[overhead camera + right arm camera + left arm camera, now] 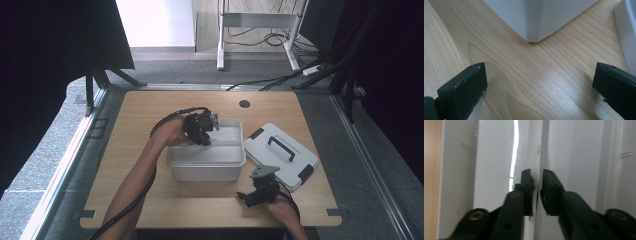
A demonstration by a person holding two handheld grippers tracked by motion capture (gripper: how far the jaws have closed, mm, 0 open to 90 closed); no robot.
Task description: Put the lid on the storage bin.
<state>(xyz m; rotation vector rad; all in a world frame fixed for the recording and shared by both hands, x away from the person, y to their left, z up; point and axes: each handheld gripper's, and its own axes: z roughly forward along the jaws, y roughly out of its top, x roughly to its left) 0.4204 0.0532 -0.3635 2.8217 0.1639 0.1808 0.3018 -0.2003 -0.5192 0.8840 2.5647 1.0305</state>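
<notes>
The table [150,110] is pale wood with a fine straight grain and a smooth, faintly shiny finish. On it, the box [206,170] is white plastic, smooth and glossy, and a thin white divider [537,157] of the same shiny plastic stands inside it. Just beside the box, the lid [280,156] is matt white plastic with a black handle.

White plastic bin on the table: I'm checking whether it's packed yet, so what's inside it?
The white plastic bin holds a thin white divider panel, with the left gripper reaching in around it. The near wall hides the floor.
</notes>
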